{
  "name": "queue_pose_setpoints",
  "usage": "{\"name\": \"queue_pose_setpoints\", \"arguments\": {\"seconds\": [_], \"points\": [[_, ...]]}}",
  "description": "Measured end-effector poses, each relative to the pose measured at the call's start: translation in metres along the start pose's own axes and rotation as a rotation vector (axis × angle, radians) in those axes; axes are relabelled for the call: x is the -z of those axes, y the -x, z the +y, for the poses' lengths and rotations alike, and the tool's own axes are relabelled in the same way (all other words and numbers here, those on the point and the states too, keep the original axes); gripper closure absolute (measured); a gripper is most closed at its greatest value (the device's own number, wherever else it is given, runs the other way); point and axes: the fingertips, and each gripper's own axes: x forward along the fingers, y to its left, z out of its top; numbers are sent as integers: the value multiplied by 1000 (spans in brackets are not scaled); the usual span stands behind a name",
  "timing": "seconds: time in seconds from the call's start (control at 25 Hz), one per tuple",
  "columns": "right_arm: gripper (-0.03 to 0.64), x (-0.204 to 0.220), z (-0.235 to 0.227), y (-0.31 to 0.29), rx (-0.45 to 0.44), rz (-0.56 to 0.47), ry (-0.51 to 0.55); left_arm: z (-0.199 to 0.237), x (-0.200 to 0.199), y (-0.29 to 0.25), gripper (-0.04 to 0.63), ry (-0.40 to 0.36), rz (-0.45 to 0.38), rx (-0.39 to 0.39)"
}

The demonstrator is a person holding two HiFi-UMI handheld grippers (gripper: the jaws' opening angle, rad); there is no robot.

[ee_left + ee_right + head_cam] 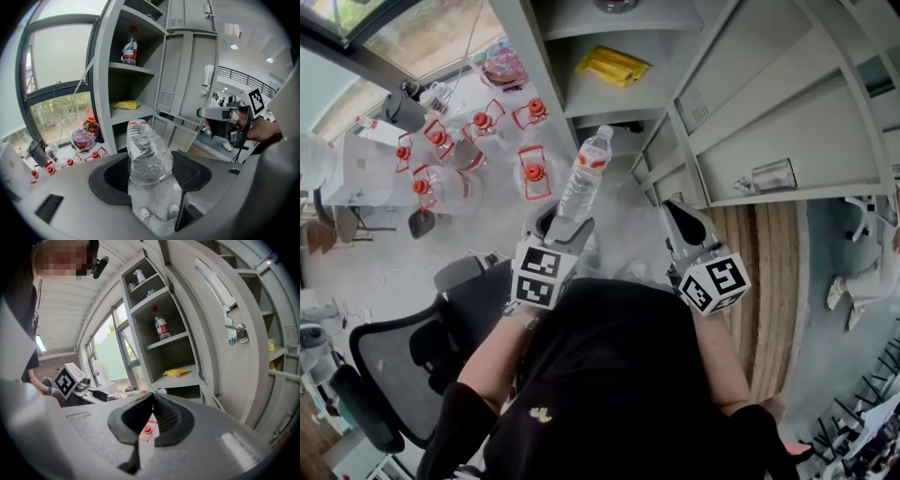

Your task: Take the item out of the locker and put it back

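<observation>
A clear plastic water bottle (pixel 584 178) with a red cap points up toward the open grey locker (pixel 619 98). My left gripper (pixel 565 225) is shut on its lower body. In the left gripper view the bottle (pixel 147 157) sits pressed between both pads. My right gripper (pixel 680 217) hangs to the right of it, shut with nothing in it, and its jaw tips meet in the right gripper view (pixel 152 401). A yellow packet (pixel 612 66) lies on a middle shelf. Another bottle with a red cap (pixel 130 50) stands on the shelf above.
The locker door (pixel 225 333) stands open on the right. Several glass jars with red lids (pixel 478 141) stand on a white surface at the left by the window. A black office chair (pixel 403 366) is at the lower left.
</observation>
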Motion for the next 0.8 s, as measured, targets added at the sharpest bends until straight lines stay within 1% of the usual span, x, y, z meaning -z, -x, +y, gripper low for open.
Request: {"name": "queue_pose_setpoints", "arguments": {"seconds": [0.2, 0.44, 0.8], "points": [[620, 4, 2, 2, 12, 9, -1, 2, 7, -9, 316, 1, 7, 7], [620, 7, 2, 6, 33, 17, -3, 4, 10, -22, 316, -7, 20, 33], [620, 17, 0, 13, 88, 38, -19, 13, 16, -48, 316, -21, 41, 60]]}}
